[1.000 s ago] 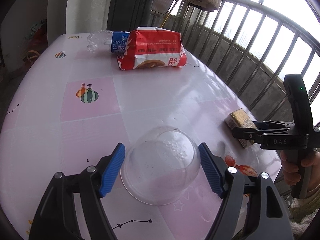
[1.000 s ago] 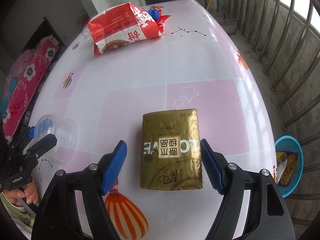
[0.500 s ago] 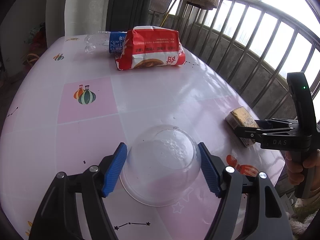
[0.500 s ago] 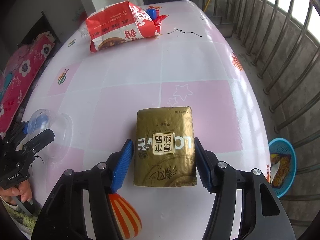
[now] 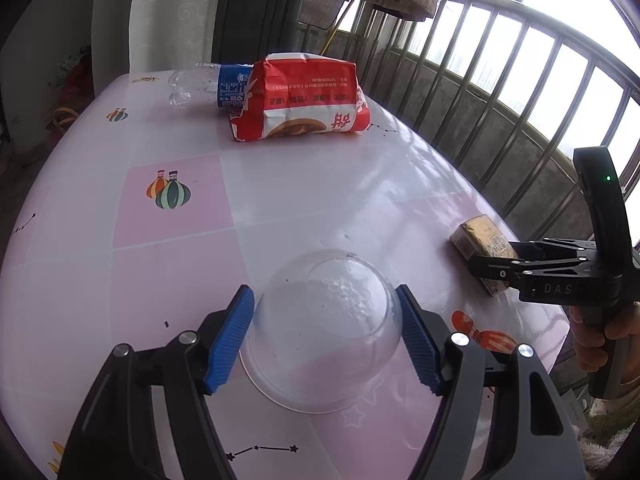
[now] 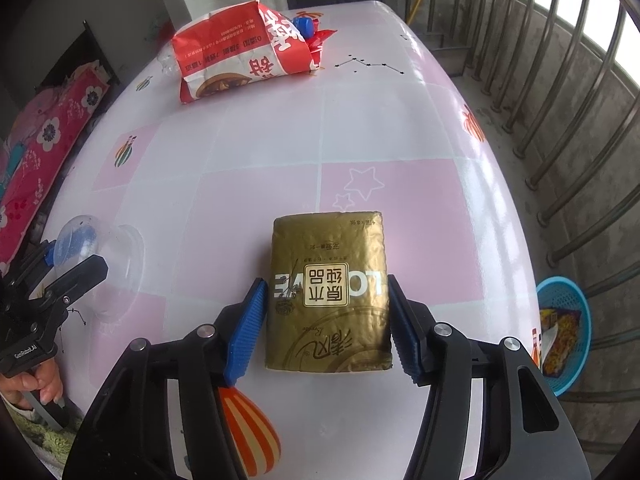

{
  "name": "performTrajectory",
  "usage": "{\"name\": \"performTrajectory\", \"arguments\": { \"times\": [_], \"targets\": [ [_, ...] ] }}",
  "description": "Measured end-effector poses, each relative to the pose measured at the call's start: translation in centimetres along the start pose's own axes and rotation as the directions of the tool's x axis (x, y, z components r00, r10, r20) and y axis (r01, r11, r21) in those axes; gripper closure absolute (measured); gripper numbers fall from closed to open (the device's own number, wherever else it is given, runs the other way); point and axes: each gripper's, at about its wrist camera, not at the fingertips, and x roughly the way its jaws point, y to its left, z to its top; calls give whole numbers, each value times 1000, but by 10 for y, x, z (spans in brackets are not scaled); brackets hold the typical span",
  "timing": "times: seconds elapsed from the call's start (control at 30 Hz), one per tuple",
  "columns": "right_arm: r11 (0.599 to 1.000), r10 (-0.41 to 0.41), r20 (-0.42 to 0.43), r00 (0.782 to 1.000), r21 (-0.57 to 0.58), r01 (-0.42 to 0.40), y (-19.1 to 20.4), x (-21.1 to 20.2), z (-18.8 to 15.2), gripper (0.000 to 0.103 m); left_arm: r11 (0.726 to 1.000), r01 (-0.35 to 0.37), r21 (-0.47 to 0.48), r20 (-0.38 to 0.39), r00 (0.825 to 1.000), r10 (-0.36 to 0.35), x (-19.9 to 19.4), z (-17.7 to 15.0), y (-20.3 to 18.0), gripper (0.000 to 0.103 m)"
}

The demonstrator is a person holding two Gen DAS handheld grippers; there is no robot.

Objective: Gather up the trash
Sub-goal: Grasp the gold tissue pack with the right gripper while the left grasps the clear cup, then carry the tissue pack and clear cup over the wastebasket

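Note:
An upturned clear plastic dome (image 5: 320,344) sits on the pink checked table (image 5: 300,192). My left gripper (image 5: 322,294) is shut on it, with a blue pad touching each side. On the table's right side lies a gold tissue pack (image 6: 328,248), and my right gripper (image 6: 324,282) is shut on its near half. The left wrist view shows that gold pack (image 5: 480,232) from the side, in the right gripper's fingers (image 5: 492,268). A red snack bag (image 5: 300,100) and a clear bottle with a blue label (image 5: 212,84) lie at the far end.
A blue basket (image 6: 576,292) with wrappers in it stands on the floor past the table's right edge. A metal railing (image 5: 500,92) runs along the right. A hand (image 5: 616,328) holds the right gripper's handle. Flowered pink fabric (image 6: 44,152) lies to the left.
The right jaws closed in from either side until the pads met the gold pack. The left jaws narrowed a little onto the dome. Neither hand shifted.

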Motion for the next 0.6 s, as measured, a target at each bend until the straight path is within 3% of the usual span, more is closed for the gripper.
{"name": "performTrajectory", "arguments": {
  "times": [0.1,0.6],
  "targets": [
    [1000,-6,7,1000,-4,6,-1,0,-1,52,1000,0,-2,2,1000,0,0,0,0,34],
    [990,95,45,994,102,-99,-21,-11,2,54,1000,16,7,36,999,-16,-11,9,-7,34]
  ]
}}
